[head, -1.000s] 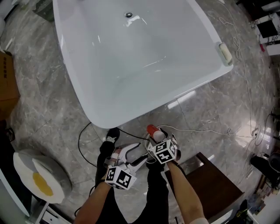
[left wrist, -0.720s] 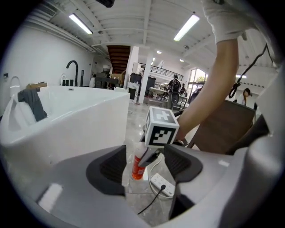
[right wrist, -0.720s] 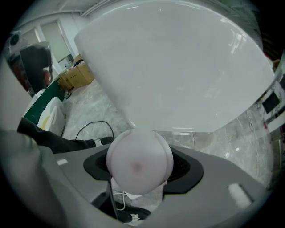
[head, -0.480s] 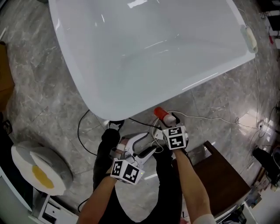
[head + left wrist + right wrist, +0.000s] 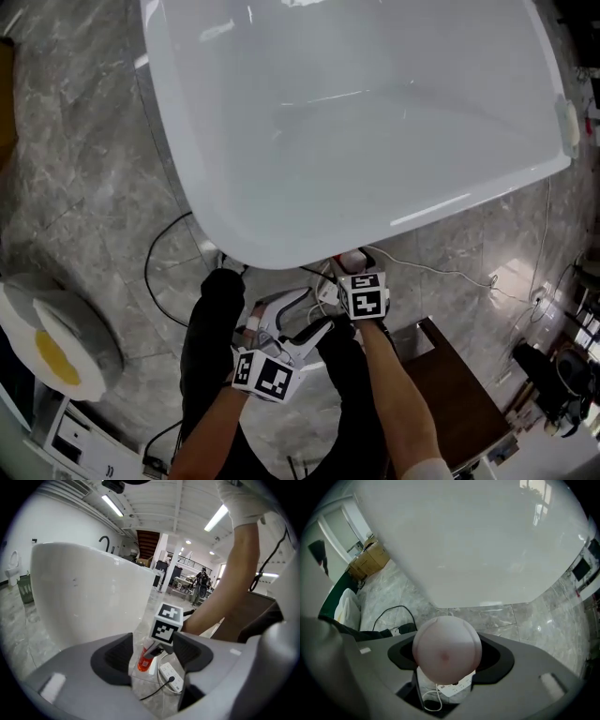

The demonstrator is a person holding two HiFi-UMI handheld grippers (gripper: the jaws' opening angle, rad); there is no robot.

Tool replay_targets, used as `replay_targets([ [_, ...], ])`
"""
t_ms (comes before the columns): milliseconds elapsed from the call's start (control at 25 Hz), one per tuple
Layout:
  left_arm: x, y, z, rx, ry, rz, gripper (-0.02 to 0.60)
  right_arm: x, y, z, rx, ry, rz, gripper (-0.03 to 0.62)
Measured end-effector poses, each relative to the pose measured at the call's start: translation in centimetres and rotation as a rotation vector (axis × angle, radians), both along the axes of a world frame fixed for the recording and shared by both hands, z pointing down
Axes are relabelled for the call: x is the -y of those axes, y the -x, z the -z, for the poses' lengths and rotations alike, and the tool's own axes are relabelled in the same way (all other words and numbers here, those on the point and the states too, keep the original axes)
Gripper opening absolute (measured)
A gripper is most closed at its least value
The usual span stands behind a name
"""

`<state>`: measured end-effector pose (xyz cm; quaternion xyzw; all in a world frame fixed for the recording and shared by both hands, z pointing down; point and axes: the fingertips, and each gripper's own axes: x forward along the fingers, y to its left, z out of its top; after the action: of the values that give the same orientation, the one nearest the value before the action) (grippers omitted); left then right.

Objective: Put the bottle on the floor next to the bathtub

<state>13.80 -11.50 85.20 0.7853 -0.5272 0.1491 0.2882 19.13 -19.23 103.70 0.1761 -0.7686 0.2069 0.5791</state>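
Left gripper [image 5: 153, 648]: grey jaws with dark pads, stood apart, nothing pressed between them.
Right gripper [image 5: 151, 651]: seen through that gap, its marker cube uppermost, a grey finger over the top of the bottle.
Bottle [image 5: 143, 662]: orange, upright, low beside the bathtub; contact with the floor could not be told.
Power strip [image 5: 169, 677]: white, flat on the floor just beside the bottle, a black cable running from it.
Bathtub [image 5: 89, 592]: white outer wall, filled the left.
Floor [image 5: 18, 620]: grey marble.
Person's arm [image 5: 225, 588]: reached down from upper right, white sleeve above.
Brown furniture [image 5: 262, 613]: behind the arm.
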Motion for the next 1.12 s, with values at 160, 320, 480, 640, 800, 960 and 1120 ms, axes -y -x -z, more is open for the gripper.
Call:
replay_targets([
  [160,0.6,-0.7,0.0,0.032,-0.042,-0.059,0.321,0.2,0.3,-2.1,-0.016,-0.001,-0.001,0.291],
  [320,1.3,-0.3,0.0,0.124,-0.095,-0.077,0.317,0.6,0.3,-4.3,-0.030,-0.021,0.012,0.291],
  [480,2.9,0.4,0.5,0.178,-0.145,-0.069,0.304,1.0,-0.1,-6.8,-0.044,-0.025,0.024,0.291],
  [640,3.9,1.7,0.5,0.111,-0.156,-0.003,0.302,0.7,-1.2,-10.2,-0.074,0.007,0.018,0.291],
  [800,4.1,2.6,0.1,0.083,-0.142,0.035,0.302,1.1,-1.2,-11.5,-0.085,0.004,-0.005,0.291],
  [960,4.1,3.0,-0.1,0.102,-0.129,0.055,0.301,1.3,-1.4,-12.0,-0.089,0.008,-0.027,0.291],
  [1120,4.1,3.1,-0.3,0.096,-0.124,0.065,0.301,1.6,-0.5,-11.7,-0.065,-0.001,-0.027,0.287],
])
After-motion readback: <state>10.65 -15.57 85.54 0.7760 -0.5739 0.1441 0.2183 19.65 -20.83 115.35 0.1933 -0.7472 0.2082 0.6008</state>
